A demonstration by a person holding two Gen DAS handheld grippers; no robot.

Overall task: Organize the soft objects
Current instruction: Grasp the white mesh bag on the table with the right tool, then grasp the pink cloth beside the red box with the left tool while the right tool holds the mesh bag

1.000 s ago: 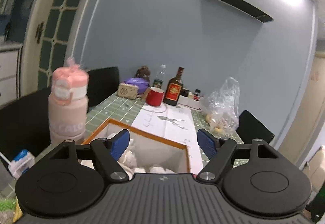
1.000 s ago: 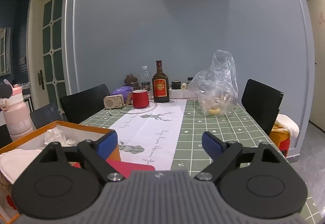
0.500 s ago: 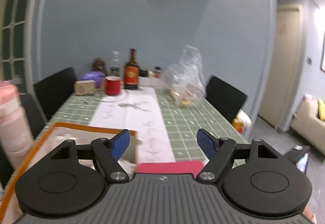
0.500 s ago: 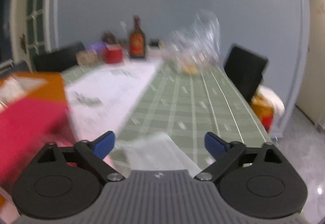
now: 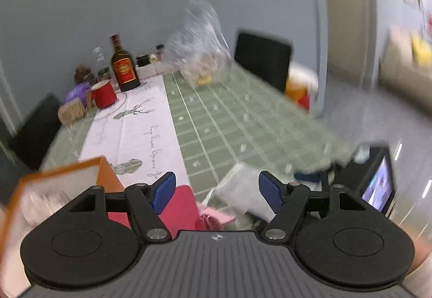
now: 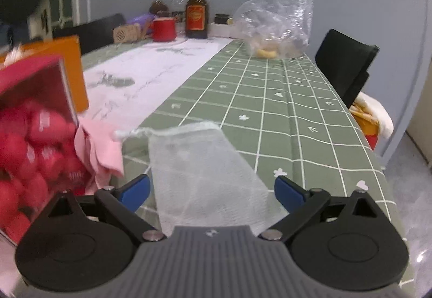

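Note:
A white mesh drawstring pouch (image 6: 199,165) lies flat on the green checked tablecloth, right between my open right gripper's (image 6: 212,190) blue fingertips; it also shows in the left wrist view (image 5: 243,190). A pink cloth (image 6: 100,146) lies to its left, against a red box (image 6: 35,119) filled with red padded shapes. An orange box (image 6: 71,65) stands behind it. My left gripper (image 5: 217,191) is open and empty, above the pink cloth (image 5: 216,215) and the red box (image 5: 181,206). The orange box (image 5: 64,179) is at its left.
At the table's far end stand a brown bottle (image 6: 196,13), a red mug (image 6: 163,28), a small woven box (image 6: 127,33) and a clear plastic bag (image 6: 275,25). A black chair (image 6: 348,60) stands at the right side. A small screen (image 5: 378,184) sits near the table's right corner.
Both grippers have swung to the right and tilted down toward the table. The white pouch and pink cloth have come into view; the pink bottle has left the left view.

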